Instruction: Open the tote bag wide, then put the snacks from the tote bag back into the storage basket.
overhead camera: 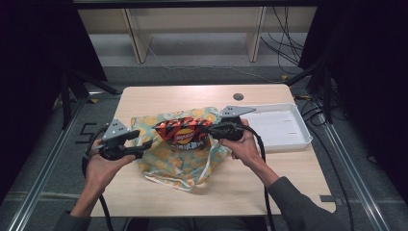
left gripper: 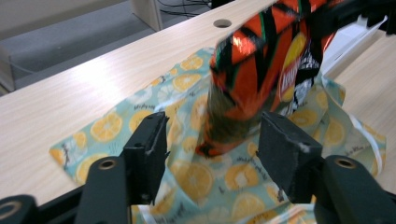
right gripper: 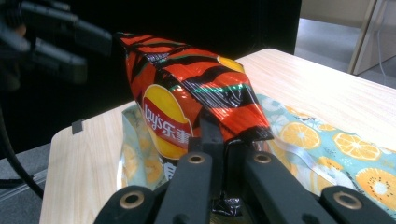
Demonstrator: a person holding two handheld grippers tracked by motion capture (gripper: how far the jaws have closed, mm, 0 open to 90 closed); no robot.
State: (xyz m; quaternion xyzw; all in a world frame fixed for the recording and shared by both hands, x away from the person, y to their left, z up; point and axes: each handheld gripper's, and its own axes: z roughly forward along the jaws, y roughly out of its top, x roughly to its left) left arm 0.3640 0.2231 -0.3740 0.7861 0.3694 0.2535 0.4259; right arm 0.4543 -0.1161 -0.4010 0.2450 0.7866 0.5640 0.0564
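**Crisp packet held over the orange-print bag**

You are at a pale wooden worktop (overhead camera: 159,98) with a round cable hole near its far edge; a white tray (overhead camera: 284,127) sits at its right end, and beyond it there is grey floor, pale furniture legs and loose cables between dark curtains; an orange-print bag (overhead camera: 168,161) lies spread across the middle of the worktop

Your right hand (overhead camera: 243,144) comes in from the right, its forearm angled across the near corner, the right gripper (overhead camera: 208,130) pointing level toward the left; its jaws are clamped tight on the end seam of the red and black crisp packet (overhead camera: 183,134), which hangs in the air above the bag's opening; your left hand (overhead camera: 103,161) sits at the bag's left side, the left gripper (overhead camera: 146,143) pointing right toward the packet; its jaws stand apart with nothing pinched, the packet's lower end just beyond them in the left gripper view
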